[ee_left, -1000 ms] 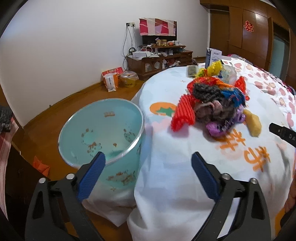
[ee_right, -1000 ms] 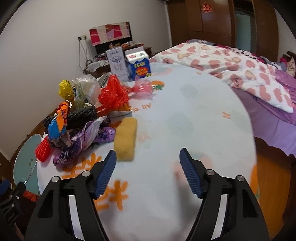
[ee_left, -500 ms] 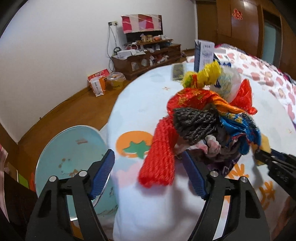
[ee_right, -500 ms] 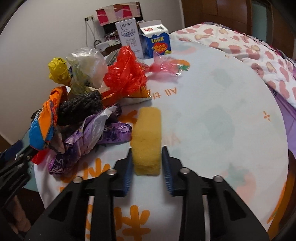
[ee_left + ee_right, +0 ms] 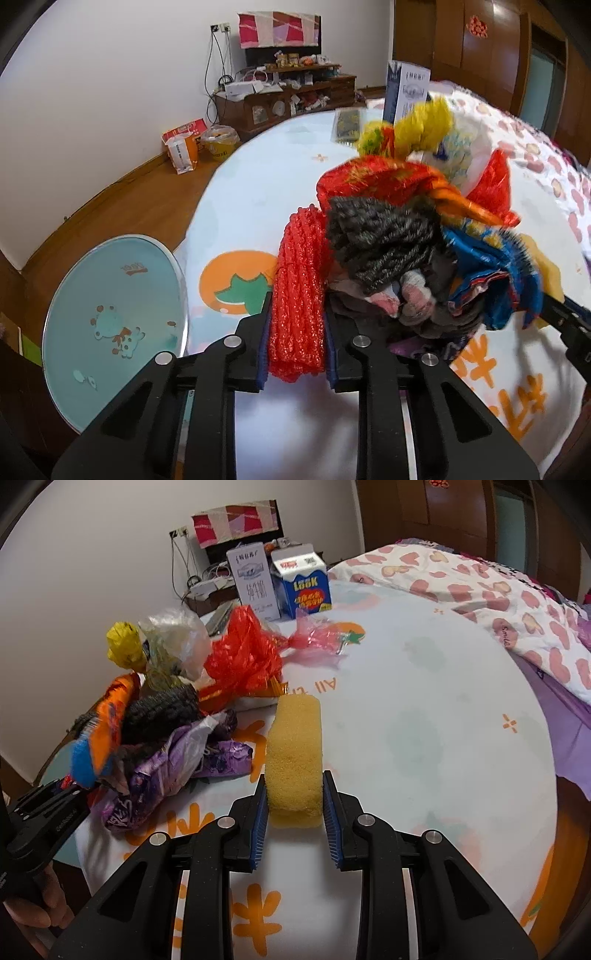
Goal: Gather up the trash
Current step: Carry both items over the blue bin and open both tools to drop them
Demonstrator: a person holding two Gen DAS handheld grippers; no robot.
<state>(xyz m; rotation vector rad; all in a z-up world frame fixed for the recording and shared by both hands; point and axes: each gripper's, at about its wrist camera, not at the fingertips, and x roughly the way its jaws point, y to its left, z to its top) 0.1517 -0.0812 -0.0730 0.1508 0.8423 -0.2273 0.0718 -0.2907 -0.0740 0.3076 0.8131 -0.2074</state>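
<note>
the left gripper (image 5: pixel 295 332) is closing on the near end of the red net (image 5: pixel 299 295), which sits between its blue pads (image 5: pixel 263 349); both pads look pressed against it. the right gripper (image 5: pixel 295 805) stands narrow around the near end of the yellow sponge (image 5: pixel 295 753), pads touching both its sides. i judge both pieces light and soft: the net will squash and may drag its neighbours, since it lies against the trash pile (image 5: pixel 406 236) just right of the left jaws, so a hold at this free end seems best; the sponge will give and spring back, and a grip across its short width should hold. only the left view shows the bin (image 5: pixel 110 314), left of the jaws and lower than the table (image 5: pixel 266 177). only the right view shows the sponge whole, with the cartons (image 5: pixel 280 583) far beyond the jaws, the bedding (image 5: pixel 480 587) far to their right, and a hand (image 5: pixel 33 919) on the other tool.
</note>
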